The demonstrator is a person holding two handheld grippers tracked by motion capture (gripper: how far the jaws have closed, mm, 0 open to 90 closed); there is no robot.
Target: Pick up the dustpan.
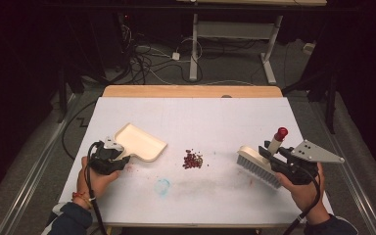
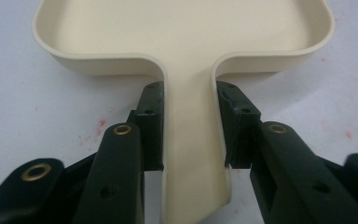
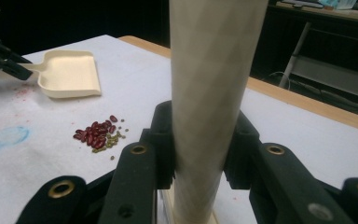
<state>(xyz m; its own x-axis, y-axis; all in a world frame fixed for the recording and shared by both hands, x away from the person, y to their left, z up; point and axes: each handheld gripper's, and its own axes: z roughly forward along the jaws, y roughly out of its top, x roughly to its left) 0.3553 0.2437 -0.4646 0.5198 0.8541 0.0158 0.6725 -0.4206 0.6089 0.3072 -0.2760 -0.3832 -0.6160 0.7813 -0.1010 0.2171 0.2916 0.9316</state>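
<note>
A cream dustpan [image 1: 142, 142] lies at the left of the white table [image 1: 225, 112]. My left gripper [image 1: 122, 157] is shut on its flat handle [image 2: 189, 140], both black pads pressed against the handle's sides in the left gripper view. My right gripper [image 1: 272, 155] is shut on the handle [image 3: 212, 93] of a cream hand brush [image 1: 257, 166] with pale bristles and a red cap [image 1: 281, 132] at the handle's top; the brush stands tilted at the right of the table. A small pile of red and green beans [image 1: 193, 159] lies between the two tools, also seen as beans [image 3: 98, 134] in the right gripper view.
A faint blue ring [image 1: 162, 186] and red smudges mark the table in front of the beans. A wooden strip [image 1: 191, 91] edges the far side. Beyond it stand desk legs [image 1: 194, 49] and loose cables [image 1: 147, 58] on the floor.
</note>
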